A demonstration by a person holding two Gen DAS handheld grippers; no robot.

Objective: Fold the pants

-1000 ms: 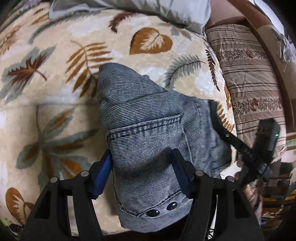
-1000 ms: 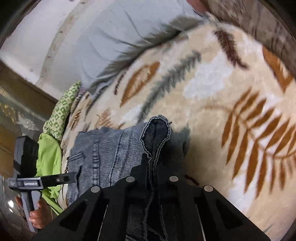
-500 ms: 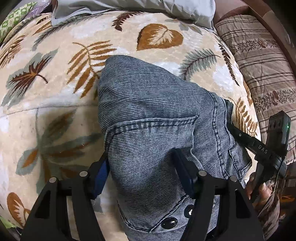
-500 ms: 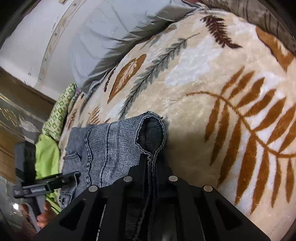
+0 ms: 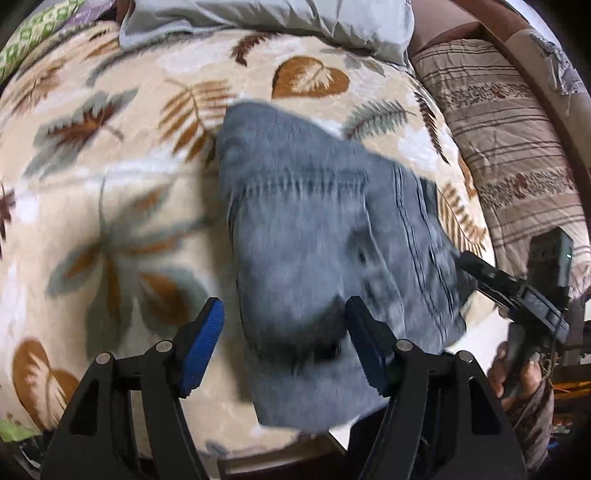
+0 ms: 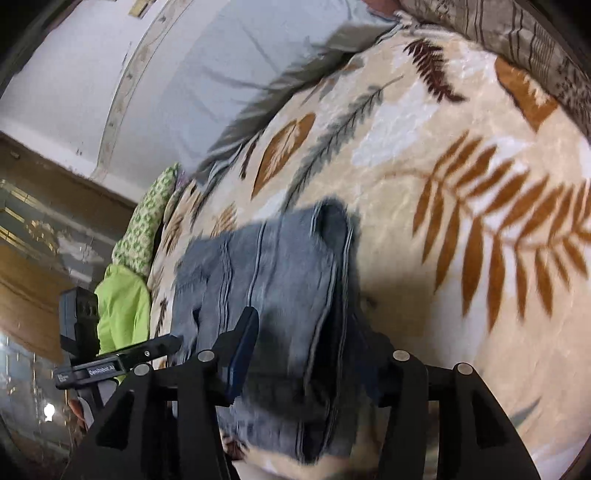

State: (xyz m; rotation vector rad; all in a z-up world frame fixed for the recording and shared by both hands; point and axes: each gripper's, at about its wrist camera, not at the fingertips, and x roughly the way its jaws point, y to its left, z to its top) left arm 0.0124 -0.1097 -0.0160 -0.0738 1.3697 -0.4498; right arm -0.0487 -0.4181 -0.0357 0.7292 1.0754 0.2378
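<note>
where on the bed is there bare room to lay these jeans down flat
The widest bare stretch of the leaf blanket lies left of the jeans, up to the grey pillow. A narrow strip runs between jeans and striped pillow. The right claw crowds that edge.
</note>
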